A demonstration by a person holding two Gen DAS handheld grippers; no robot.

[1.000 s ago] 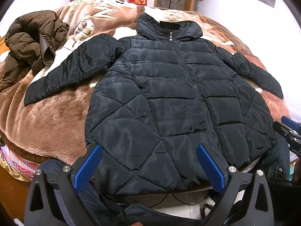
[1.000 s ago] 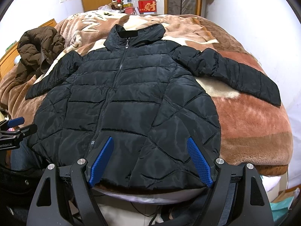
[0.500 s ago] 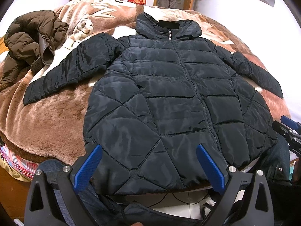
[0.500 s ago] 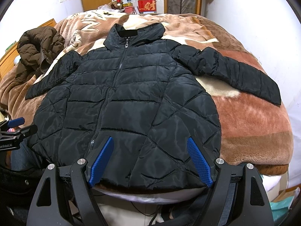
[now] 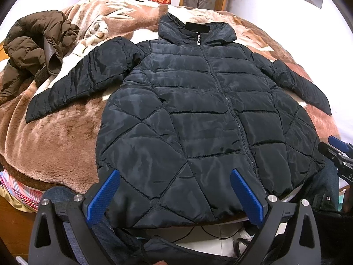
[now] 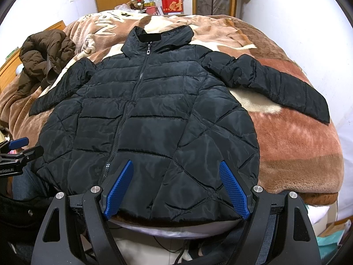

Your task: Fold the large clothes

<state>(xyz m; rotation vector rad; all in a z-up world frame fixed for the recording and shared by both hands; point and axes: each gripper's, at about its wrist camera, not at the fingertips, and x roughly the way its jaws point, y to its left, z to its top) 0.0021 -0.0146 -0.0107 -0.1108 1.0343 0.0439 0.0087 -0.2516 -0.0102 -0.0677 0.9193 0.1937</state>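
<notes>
A black quilted puffer jacket (image 5: 198, 119) (image 6: 150, 121) lies front up and zipped on the bed, collar at the far side, both sleeves spread out sideways. Its hem hangs at the bed's near edge. My left gripper (image 5: 174, 190) hovers open over the hem's left half, blue pads wide apart with nothing between them. Over the hem's right half my right gripper (image 6: 175, 187) is open too and holds nothing. The right gripper's tip (image 5: 337, 152) shows at the right edge of the left wrist view, and the left gripper's tip (image 6: 15, 152) at the left edge of the right wrist view.
A brown fleece blanket (image 5: 55, 137) (image 6: 297, 150) covers the bed. A crumpled brown jacket (image 5: 33, 50) (image 6: 44, 53) sits at the far left. Boxes (image 6: 171, 2) and a wardrobe stand behind the bed; a white wall runs along the right. A person's jeans-clad legs (image 5: 322, 187) are at the bed's near edge.
The left wrist view has shifted slightly; the jacket sits a touch higher and nearer. The right gripper and the jacket itself have not visibly moved.
</notes>
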